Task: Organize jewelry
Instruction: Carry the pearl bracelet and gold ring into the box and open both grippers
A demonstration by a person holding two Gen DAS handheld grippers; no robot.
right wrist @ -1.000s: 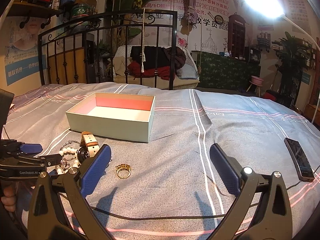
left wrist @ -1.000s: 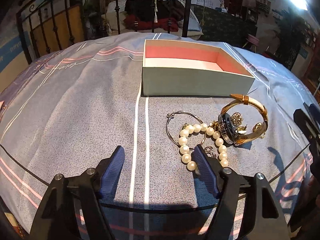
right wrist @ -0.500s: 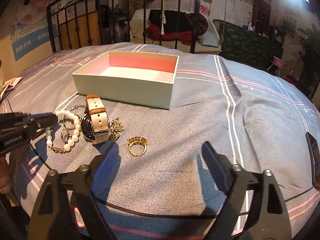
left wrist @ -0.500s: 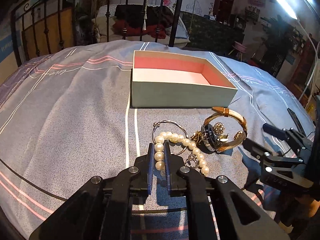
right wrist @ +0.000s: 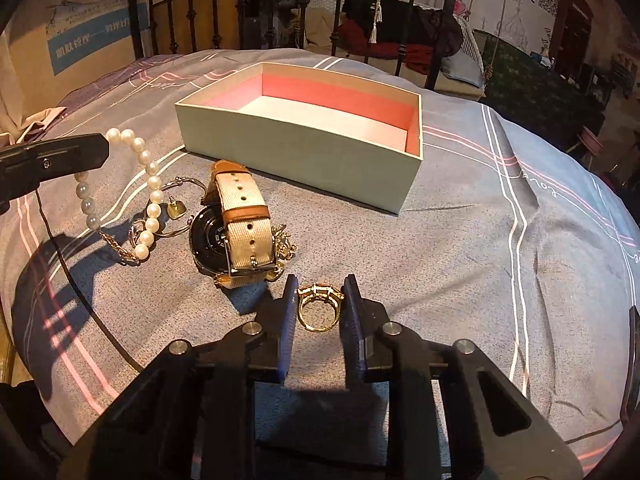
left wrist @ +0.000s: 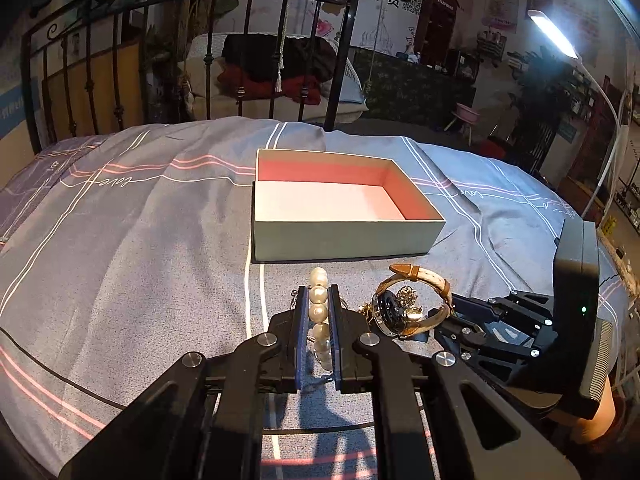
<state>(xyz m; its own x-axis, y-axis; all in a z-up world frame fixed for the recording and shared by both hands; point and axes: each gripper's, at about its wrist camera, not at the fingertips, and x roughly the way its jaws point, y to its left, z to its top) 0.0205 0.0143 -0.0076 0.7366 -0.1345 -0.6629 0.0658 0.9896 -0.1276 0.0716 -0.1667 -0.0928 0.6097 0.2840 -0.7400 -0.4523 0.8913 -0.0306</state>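
Observation:
My left gripper (left wrist: 319, 294) is shut on a pearl bracelet (left wrist: 319, 308) and holds it lifted; in the right wrist view the pearl bracelet (right wrist: 150, 196) hangs from the left gripper (right wrist: 102, 150). My right gripper (right wrist: 319, 286) is shut on a gold ring (right wrist: 319, 306) on the bedspread. A watch with a beige strap (right wrist: 240, 224) lies beside a thin silver bangle (right wrist: 182, 184) and small gold pieces. The open mint box with pink lining (right wrist: 304, 136) stands behind them; it also shows in the left wrist view (left wrist: 340, 208).
Everything lies on a grey striped bedspread (left wrist: 120, 240). A black iron bed frame (left wrist: 200, 60) stands at the far edge. A dark phone-like slab (right wrist: 634, 344) lies at the right edge.
The left gripper has lifted the pearl bracelet off the bedspread. The right gripper has moved forward and closed on the gold ring.

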